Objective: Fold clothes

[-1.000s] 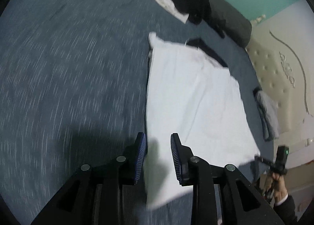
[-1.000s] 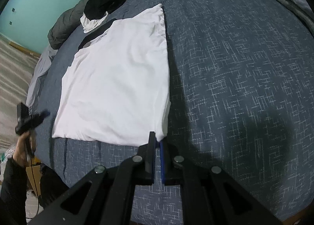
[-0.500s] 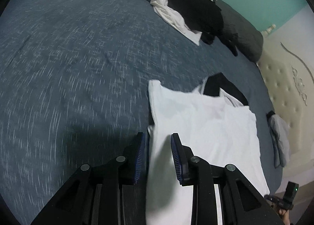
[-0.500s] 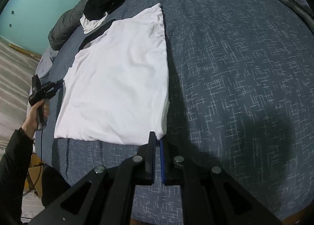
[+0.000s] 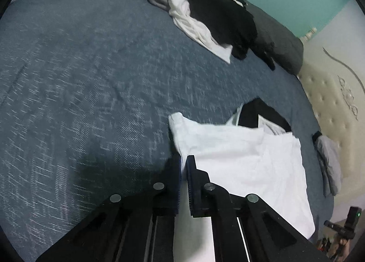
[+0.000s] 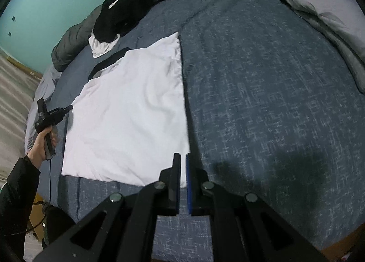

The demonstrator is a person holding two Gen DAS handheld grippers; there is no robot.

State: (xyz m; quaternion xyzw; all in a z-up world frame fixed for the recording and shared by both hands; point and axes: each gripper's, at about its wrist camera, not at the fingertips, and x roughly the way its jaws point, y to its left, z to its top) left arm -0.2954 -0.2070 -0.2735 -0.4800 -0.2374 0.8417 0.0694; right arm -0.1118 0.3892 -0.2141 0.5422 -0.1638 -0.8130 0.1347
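Observation:
A white shirt with a black collar lies flat on the blue bedspread. My left gripper is shut on the shirt's near edge, and white cloth shows between its fingers. The right wrist view has the same shirt spread out, and my right gripper is shut on its near right corner. In that view the left gripper touches the shirt's left edge, held by a hand. The right gripper appears small at the lower right of the left wrist view.
A pile of black, white and grey clothes lies at the far side of the bed beside a dark grey duvet. A folded grey garment sits by the cream headboard. A grey pillow lies at the right.
My left gripper has travelled along the shirt's edge toward the collar end and gone from open to shut on the cloth. The right gripper has stayed shut on its corner.

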